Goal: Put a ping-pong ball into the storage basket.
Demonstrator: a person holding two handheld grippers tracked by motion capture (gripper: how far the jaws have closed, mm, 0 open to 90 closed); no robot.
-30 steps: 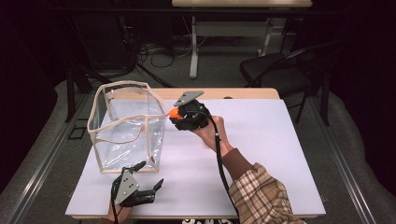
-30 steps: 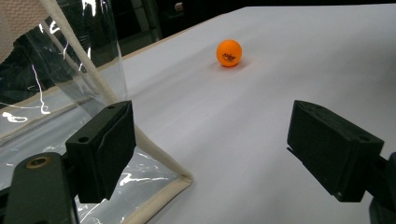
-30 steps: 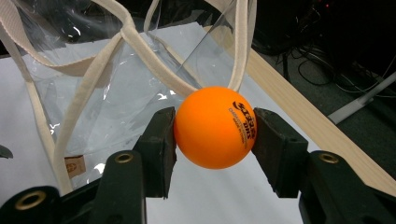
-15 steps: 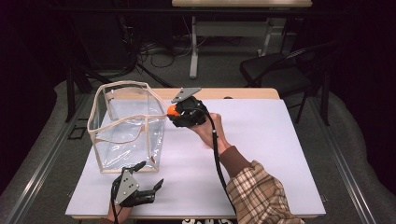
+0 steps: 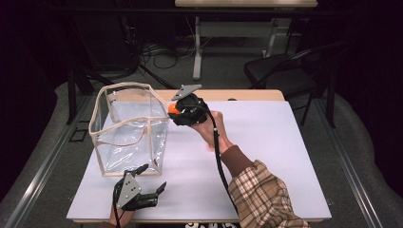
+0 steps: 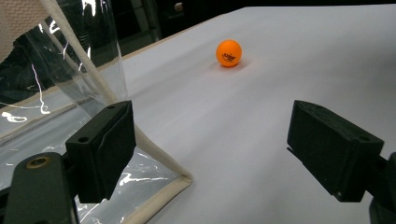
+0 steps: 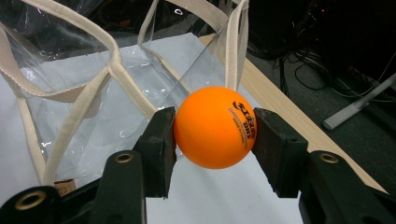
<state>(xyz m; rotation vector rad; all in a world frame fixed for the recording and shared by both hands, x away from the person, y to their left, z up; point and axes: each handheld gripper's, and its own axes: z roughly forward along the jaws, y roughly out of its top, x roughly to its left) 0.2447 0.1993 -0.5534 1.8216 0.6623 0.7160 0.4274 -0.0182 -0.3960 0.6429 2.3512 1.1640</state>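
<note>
At the bottom left of the high view, the left gripper rests low over the white table top, its jaws released with nothing between them. In the left gripper view the two black pads stand wide apart, one at the lower left and one at the lower right of the frame; the left pad sits just beside the cream-trimmed bottom corner of the clear plastic bag with cream fabric edging. Farther up that frame, near the top centre, a second orange table-tennis ball lies on the white surface, well apart from the pads.

Toward the middle of the high view, a hand in a plaid sleeve holds the right gripper just beside the upper right rim of the clear bag. Its jaws are clenched on an orange table-tennis ball with dark print, which sits in the centre of the right gripper view, a pad pressing on each side. Behind the ball, the bag's open mouth and looping cream handles fill the upper left of that frame.
</note>
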